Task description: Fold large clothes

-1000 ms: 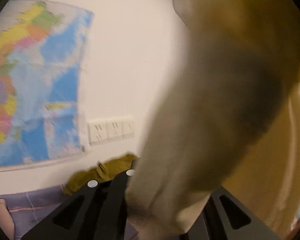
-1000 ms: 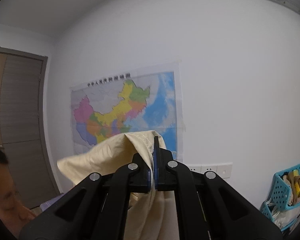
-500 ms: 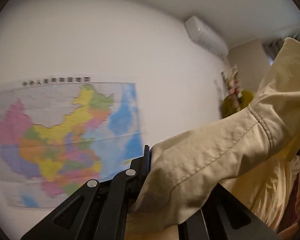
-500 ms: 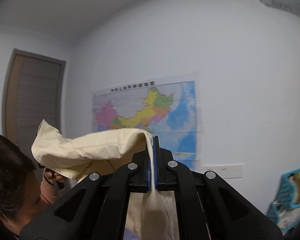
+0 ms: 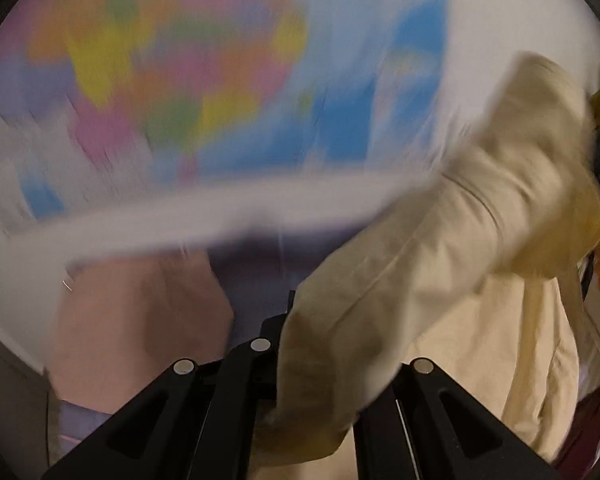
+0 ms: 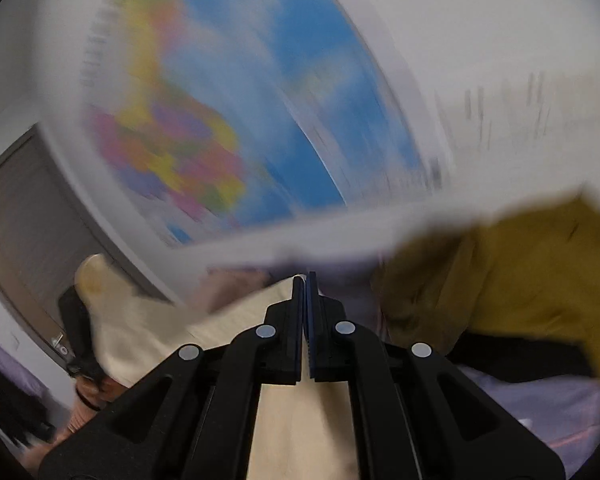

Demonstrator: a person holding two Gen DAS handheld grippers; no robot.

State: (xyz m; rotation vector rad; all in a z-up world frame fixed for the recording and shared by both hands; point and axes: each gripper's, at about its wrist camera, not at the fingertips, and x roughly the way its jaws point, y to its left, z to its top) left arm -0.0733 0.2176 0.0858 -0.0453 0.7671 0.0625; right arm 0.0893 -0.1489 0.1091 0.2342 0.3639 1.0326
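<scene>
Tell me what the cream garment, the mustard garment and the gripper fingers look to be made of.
Cream garment: woven cotton-like twill, matte; a stitched seam and crisp creases show.
Mustard garment: soft matte cloth, possibly knit or fleece; it slumps in rounded folds, but blur hides the weave.
Gripper fingers: rigid black plastic by the look, satin finish, with cut-outs and silver fasteners; the blue pads may be rubber.

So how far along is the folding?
Nothing looks folded yet. In hand: both grippers, left and right, are shut on the cream garment, which hangs loose between them. Left: laying it flat and folding it; a mustard garment lies unfolded too.
</scene>
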